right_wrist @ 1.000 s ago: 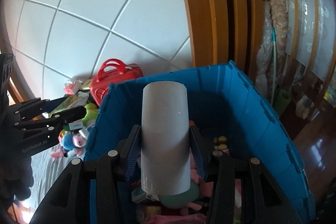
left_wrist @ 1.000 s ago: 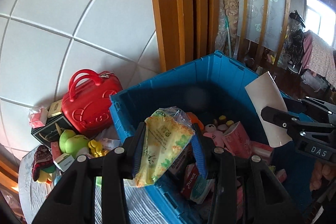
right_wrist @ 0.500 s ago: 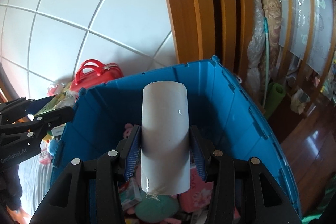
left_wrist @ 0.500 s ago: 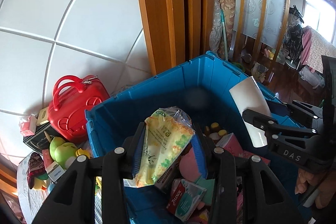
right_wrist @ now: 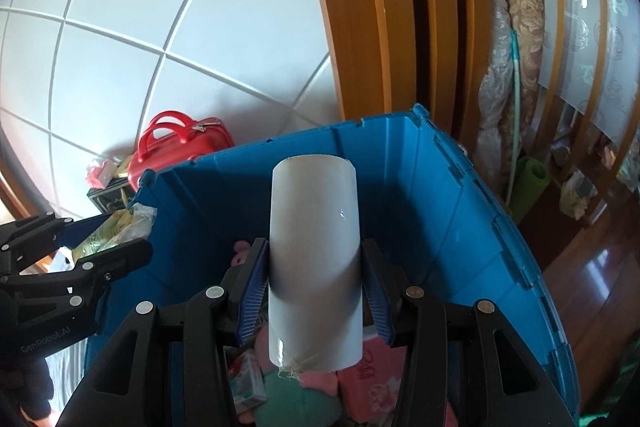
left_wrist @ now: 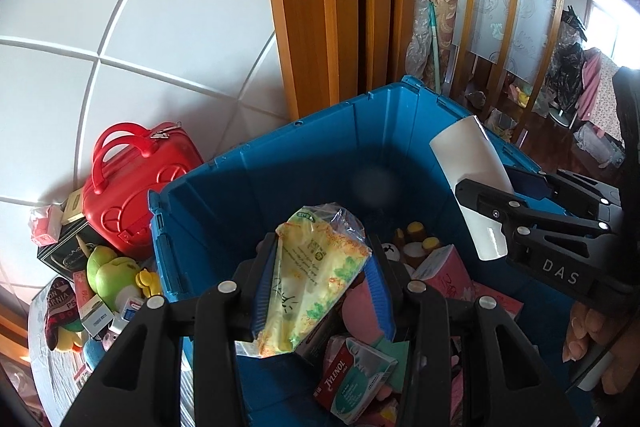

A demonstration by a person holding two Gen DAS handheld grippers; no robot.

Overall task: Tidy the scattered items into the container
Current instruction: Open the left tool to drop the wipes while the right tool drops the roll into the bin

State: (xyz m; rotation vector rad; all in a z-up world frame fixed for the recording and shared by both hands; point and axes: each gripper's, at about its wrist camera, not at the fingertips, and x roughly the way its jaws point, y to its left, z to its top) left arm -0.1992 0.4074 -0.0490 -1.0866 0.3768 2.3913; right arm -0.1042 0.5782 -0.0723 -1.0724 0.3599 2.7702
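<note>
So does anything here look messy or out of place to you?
Yes: a heap still lies outside the blue bin, against the wall to its left: a red case, a green plush and small boxes. The white tube has a frayed lower rim with threads hanging.

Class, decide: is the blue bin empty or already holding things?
Holding things: the blue bin has boxes, a medicine box and soft toys across its bottom.

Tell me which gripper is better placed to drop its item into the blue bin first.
Right. The right gripper holds the white tube well inside the blue bin, above the toys. The left gripper holds its yellow packet nearer the bin's left wall.
</note>
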